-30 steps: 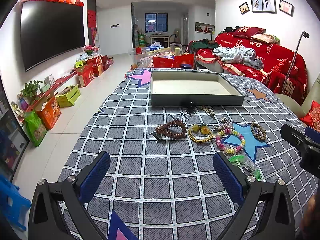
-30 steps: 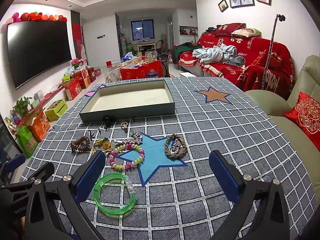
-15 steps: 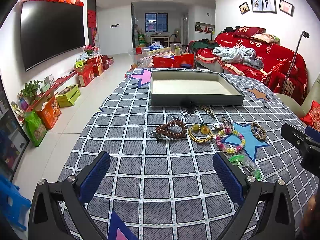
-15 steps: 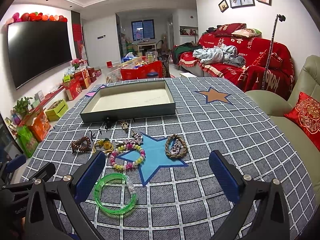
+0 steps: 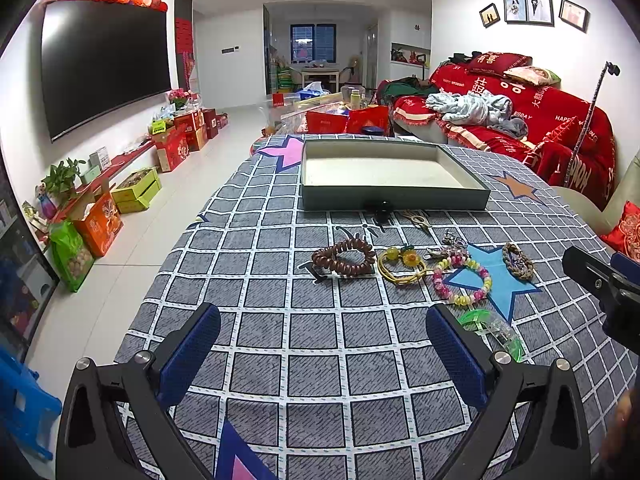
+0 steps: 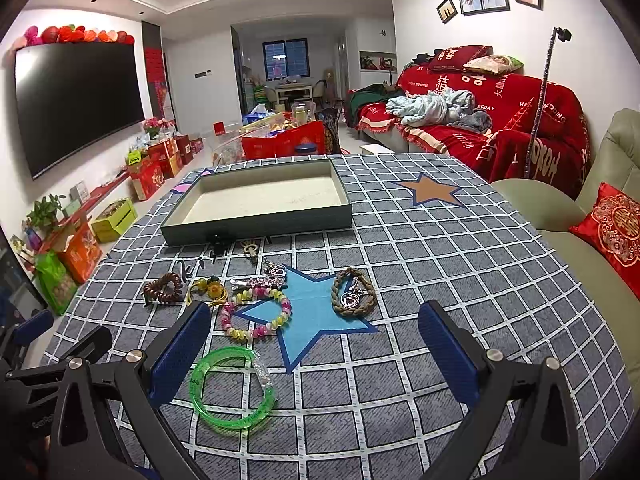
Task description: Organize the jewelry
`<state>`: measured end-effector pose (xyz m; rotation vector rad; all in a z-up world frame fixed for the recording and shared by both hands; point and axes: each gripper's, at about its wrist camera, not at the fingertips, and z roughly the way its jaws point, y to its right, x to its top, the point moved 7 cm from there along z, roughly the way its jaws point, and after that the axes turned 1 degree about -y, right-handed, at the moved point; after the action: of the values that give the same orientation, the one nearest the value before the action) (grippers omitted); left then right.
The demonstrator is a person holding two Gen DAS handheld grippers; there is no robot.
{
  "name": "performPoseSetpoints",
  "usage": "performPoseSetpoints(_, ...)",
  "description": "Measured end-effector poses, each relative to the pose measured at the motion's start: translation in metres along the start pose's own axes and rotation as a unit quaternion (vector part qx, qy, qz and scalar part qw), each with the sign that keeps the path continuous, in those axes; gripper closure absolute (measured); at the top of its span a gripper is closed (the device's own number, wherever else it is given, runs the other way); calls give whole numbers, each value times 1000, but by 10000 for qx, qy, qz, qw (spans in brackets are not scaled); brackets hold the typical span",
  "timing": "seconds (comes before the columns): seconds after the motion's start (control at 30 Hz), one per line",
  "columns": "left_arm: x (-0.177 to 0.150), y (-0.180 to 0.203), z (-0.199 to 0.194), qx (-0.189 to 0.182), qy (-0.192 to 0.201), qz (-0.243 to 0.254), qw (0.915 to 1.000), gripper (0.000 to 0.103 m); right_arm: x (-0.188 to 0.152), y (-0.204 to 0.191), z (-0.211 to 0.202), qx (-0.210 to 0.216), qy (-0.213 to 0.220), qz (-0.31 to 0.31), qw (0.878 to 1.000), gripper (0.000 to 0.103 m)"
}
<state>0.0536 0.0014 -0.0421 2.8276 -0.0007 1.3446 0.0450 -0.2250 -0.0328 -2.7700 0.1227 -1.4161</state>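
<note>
A grey shallow box [image 5: 394, 196] [image 6: 256, 226] with a pale floor lies open at the far side of the checked tablecloth. In front of it jewelry is spread out: a brown bead bracelet [image 5: 343, 258] [image 6: 164, 289], a yellow cord piece [image 5: 401, 266] [image 6: 208, 289], a pastel bead bracelet [image 5: 462, 282] [image 6: 256, 314], a braided bracelet with a heart charm [image 6: 354, 292] [image 5: 518, 262], a green bangle [image 6: 232, 390] [image 5: 492, 328]. My left gripper [image 5: 322, 350] hangs open short of the brown bracelet. My right gripper [image 6: 314, 354] is open above the blue star, its left finger beside the green bangle.
Small hair clips and a black clip [image 6: 218, 242] lie by the box's near wall. A red-covered sofa [image 6: 500, 120] and a green armchair with a red cushion [image 6: 612, 228] stand to the right. Boxes line the floor under the TV [image 5: 104, 64] on the left.
</note>
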Motion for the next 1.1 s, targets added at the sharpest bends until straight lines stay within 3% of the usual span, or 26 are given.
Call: performPoseSetpoints(1.1, -6, 3, 6, 1, -80, 22, 10000, 0, 0, 0, 1, 14, -11, 12, 10000, 0)
